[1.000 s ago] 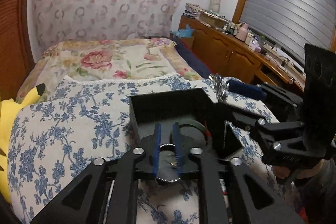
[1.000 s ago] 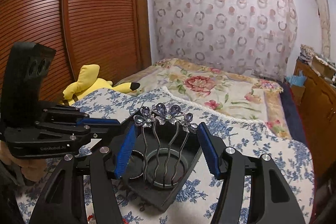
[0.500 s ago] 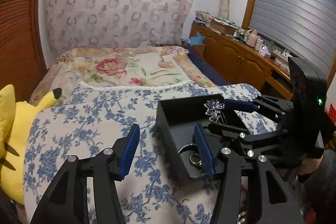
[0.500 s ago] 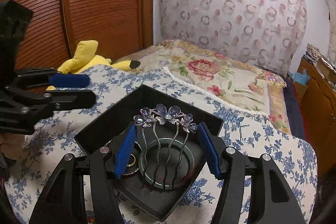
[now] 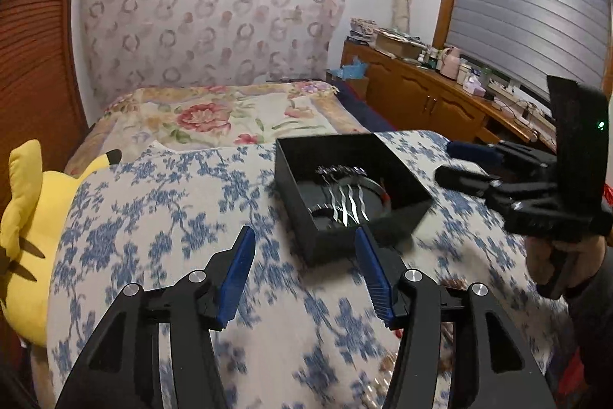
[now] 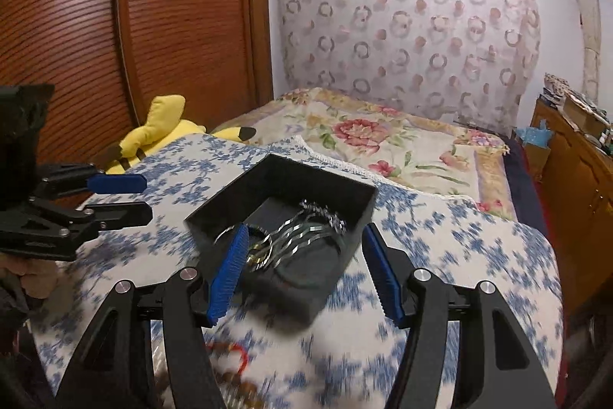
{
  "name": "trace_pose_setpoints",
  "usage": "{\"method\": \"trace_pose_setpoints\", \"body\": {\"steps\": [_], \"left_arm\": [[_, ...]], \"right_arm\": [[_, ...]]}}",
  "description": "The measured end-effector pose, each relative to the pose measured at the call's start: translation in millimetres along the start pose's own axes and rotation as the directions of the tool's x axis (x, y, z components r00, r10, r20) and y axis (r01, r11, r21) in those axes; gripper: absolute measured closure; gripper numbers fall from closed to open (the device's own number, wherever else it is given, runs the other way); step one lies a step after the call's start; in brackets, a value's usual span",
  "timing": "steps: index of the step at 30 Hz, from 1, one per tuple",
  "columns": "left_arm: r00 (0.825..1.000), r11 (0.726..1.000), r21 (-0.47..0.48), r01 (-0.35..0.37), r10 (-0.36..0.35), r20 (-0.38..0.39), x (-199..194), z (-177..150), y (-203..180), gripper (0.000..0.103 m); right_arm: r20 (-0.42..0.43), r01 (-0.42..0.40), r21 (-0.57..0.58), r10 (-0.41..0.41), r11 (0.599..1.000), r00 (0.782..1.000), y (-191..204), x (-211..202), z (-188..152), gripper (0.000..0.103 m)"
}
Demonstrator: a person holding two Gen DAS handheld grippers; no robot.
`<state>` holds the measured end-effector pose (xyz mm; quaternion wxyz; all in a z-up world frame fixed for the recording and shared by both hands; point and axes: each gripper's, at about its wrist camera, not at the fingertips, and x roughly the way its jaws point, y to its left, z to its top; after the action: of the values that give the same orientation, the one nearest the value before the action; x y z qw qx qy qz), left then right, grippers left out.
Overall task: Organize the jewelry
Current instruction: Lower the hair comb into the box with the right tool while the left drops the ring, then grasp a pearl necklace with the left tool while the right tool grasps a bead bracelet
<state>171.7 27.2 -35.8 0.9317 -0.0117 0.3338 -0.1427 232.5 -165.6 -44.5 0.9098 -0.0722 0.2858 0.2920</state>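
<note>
1. While no writing is readable in either view, your left gripper (image 5: 304, 248) and right gripper (image 6: 300, 248) both have jaws released, holding nothing.
2. Your hair comb (image 5: 346, 196) lies inside the black box (image 5: 295, 171) on the blue-flowered bedspread (image 5: 161, 217).
3. Only the left view shows the shuttered window (image 5: 528, 6); only the right view shows red beads (image 6: 239, 359).

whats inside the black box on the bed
The black box holds a silver hair comb with wavy prongs, lying over a round bangle, and a ring. Whatever lies beneath them or behind the near wall is hidden.
</note>
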Motion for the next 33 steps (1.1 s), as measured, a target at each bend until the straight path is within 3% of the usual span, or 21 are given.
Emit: {"method": "trace_pose_setpoints", "body": {"steps": [2, 5, 19, 26, 33], "left_arm": [[1.0, 1.0, 0.009, 0.0, 0.0, -0.001, -7, -8, -6, 0.051], [1.0, 0.999, 0.034, -0.005, 0.005, -0.002, -19, -23, -17, 0.038], [0.996, 1.0, 0.001, 0.004, -0.004, -0.089, -36, -80, -21, 0.038], [0.986, 0.999, 0.012, 0.045, -0.043, -0.162, -22, -93, -31, 0.067], [0.978, 0.998, 0.034, 0.051, -0.043, -0.202, -10, -94, -40, 0.083]], "right_arm": [[-0.001, 0.005, 0.009, -0.005, 1.0, 1.0, 1, -13, -7, 0.039], [-0.01, 0.009, 0.027, -0.008, 1.0, 1.0, 3, -31, -21, 0.039], [-0.12, 0.007, 0.08, 0.003, 0.997, 0.993, 24, -50, -96, 0.039], [-0.152, -0.007, 0.056, 0.016, 0.998, 0.988, 43, -45, -115, 0.039], [-0.14, -0.015, 0.063, 0.024, 0.998, 0.99, 43, -46, -116, 0.039]]}}
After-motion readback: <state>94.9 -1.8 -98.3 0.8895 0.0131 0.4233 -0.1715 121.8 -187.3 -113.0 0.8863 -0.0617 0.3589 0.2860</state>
